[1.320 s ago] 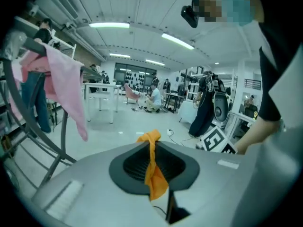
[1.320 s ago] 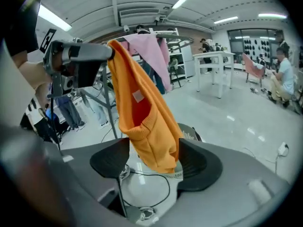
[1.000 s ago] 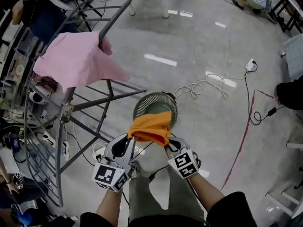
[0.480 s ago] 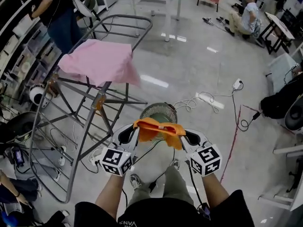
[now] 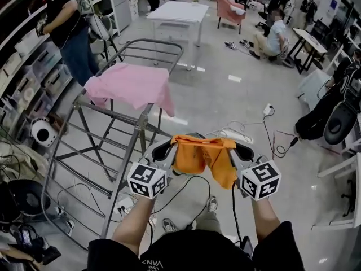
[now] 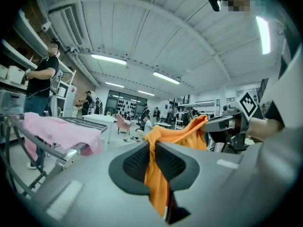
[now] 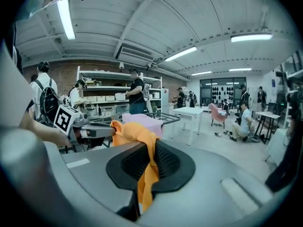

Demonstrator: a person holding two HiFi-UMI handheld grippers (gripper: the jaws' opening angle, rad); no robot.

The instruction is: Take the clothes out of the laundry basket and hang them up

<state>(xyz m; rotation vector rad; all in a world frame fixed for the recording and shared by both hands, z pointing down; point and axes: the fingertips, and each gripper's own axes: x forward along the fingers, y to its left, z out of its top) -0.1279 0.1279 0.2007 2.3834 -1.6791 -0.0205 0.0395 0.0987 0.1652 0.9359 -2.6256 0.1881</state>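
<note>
An orange cloth hangs stretched between my two grippers, held up in front of me. My left gripper is shut on its left edge; the cloth is pinched between the dark pads. My right gripper is shut on the right edge, and the orange fabric trails down from its jaws. A grey metal drying rack stands to the left with a pink cloth draped over its top bars. The laundry basket is hidden behind the cloth and grippers.
A white cable and power strip lie on the floor ahead. A white table stands beyond the rack. One person stands by shelves at the left, others sit at the far right. Black bags lie at the right.
Both grippers have risen with the orange cloth, which is now spread wider between them. The view has tilted up, so the green basket is no longer seen and more of the room shows.
</note>
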